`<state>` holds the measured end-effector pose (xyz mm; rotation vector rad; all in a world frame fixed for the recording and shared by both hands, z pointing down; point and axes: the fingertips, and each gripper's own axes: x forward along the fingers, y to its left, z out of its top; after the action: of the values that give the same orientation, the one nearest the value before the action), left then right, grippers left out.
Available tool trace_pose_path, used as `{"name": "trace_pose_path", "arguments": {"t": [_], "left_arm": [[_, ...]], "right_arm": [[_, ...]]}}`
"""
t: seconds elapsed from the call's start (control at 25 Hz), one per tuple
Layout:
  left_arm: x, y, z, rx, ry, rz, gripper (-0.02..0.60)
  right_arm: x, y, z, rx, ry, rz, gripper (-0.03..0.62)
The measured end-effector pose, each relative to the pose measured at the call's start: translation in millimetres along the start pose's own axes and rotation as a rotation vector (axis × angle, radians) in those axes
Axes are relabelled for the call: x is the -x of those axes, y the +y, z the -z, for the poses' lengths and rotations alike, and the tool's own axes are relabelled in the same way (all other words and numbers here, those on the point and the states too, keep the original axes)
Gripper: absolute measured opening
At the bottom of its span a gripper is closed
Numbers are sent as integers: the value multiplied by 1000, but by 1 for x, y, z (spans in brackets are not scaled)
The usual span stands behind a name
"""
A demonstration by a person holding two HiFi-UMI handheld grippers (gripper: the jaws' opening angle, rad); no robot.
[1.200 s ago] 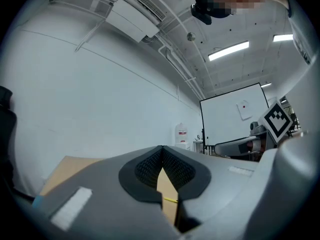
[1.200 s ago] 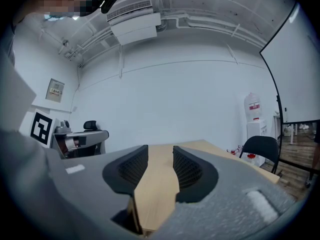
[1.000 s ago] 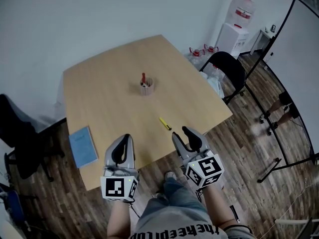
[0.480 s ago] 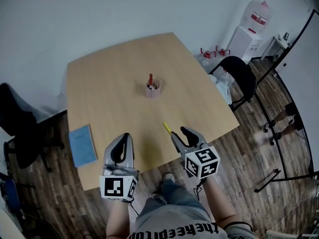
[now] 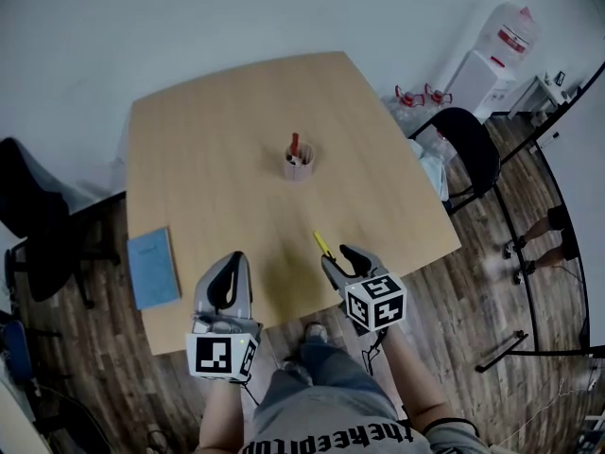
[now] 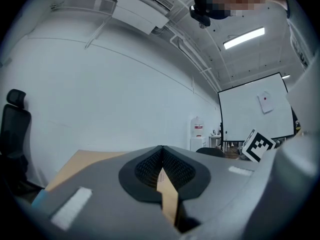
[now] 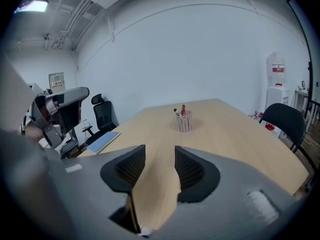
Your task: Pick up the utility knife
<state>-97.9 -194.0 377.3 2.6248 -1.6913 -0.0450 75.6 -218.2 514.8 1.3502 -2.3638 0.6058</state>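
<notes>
The right gripper (image 5: 338,256), its jaws having just been opening wide with nothing between them, is hovering just beside the yellow utility knife (image 5: 324,245), which is lying near the table's (image 5: 208,159) front edge. The left gripper (image 5: 234,261) is hanging closed and empty. A misaligned descent is likely risking a nudge that skids the slim, flat knife off that edge.

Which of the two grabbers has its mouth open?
The right gripper: its jaws stand apart and have just been opening, with only bare table showing between them. The left gripper has its jaws pressed together.

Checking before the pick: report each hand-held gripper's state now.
Left hand-held gripper: closed, empty.
Right hand-held gripper: open, jaws have just been opening, nothing between them.
</notes>
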Motion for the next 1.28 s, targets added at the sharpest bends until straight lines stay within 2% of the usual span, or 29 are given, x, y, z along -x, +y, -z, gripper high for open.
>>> {"name": "trace_pose_path", "arguments": {"t": [0.6,1.28], "left_arm": [[-1,15,15,18,43,-52,20],[1,26,25,18,82,-108,20]], "right_arm": [[-35,-18,55,-32,184,8,204],[-65,-35,87,-31,309,2,230]]}}
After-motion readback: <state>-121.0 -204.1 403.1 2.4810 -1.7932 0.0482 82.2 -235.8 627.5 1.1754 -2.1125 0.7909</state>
